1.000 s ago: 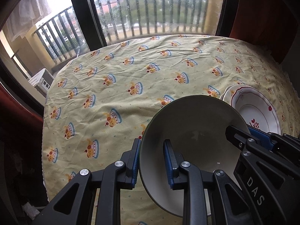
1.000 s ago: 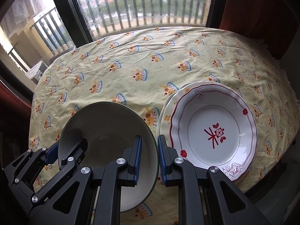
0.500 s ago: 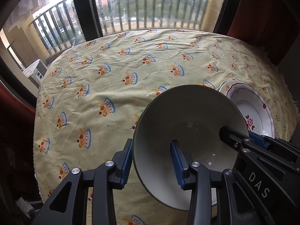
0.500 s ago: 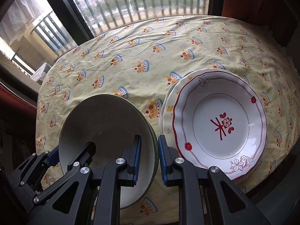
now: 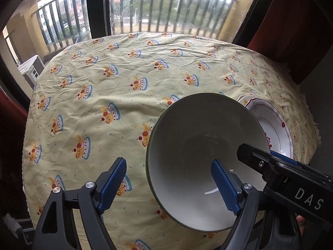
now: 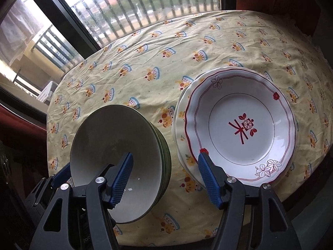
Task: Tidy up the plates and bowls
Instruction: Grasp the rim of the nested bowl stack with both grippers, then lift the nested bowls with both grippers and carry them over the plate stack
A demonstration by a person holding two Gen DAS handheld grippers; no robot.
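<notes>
A white bowl with a green rim [image 5: 199,137] sits on top of a stack of matching bowls [image 6: 164,158] on the yellow tablecloth. My left gripper [image 5: 169,184] straddles the bowl's left rim. Its jaws are opening and its pads stand off the rim. On the opposite side my right gripper [image 6: 165,179] straddles the right rim, its jaws also opening with the pads clear of it. Just right of the bowls lies a stack of plates [image 6: 241,125]; the top one is white with red trim and a red centre motif.
The round table [image 5: 124,87] wears a wrinkled yellow cloth with a cake print. Its near edge falls away just below the bowls and plates. Behind it are a window with a dark frame [image 5: 97,10] and a balcony railing. Red curtains [image 5: 291,31] hang at the right.
Both grippers were shut on opposite sides of the bowl's rim; both have now opened wide and let go. The bowl rests on the stack beside the plates.
</notes>
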